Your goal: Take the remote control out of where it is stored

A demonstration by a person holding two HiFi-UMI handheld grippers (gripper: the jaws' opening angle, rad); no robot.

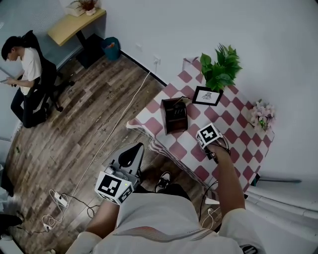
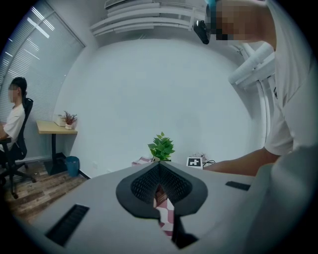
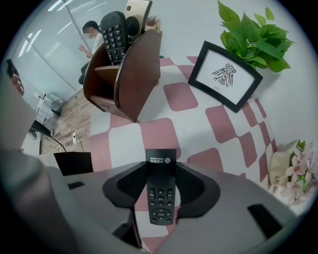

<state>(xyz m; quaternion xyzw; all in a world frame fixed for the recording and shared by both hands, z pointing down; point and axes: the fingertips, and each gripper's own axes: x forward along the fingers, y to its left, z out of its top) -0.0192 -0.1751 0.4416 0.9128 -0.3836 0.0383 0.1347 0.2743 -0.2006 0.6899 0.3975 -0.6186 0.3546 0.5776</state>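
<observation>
- now the right claw [image 3: 161, 171] is grasping the remote [image 3: 160, 191]. its two black pads press on the long sides, and the top end pokes out in front.
- the remote is out of the wooden box [image 3: 126, 74]. it sits in the claw over the pink and white table [image 3: 164, 131], near the box but not touching it. i cannot tell how high up it is.
- the box stands upright behind it. another black remote [image 3: 115, 34] and a pale one [image 3: 137, 14] stand in its top.
- the left claw [image 2: 160, 173] is clenched with nothing in it. it hangs low beside the table, well apart from the box.
- i think the taking-out part is just about done. what is left is to put the remote down somewhere safe.
- to do it well, hold the squeeze firm so the smooth remote does not slide out the front.
- bring it down flat and slow to a bare bit of cloth, with the buttons up.
- stay away from the picture frame [image 3: 226, 74] and the plant [image 3: 258, 34], since a bump could tip the frame.
- also steer clear of the box, so the other remotes do not get knocked.
- let go only when the remote rests on the table. if the claw opens while it is up in the air, the remote could drop and bounce.
</observation>
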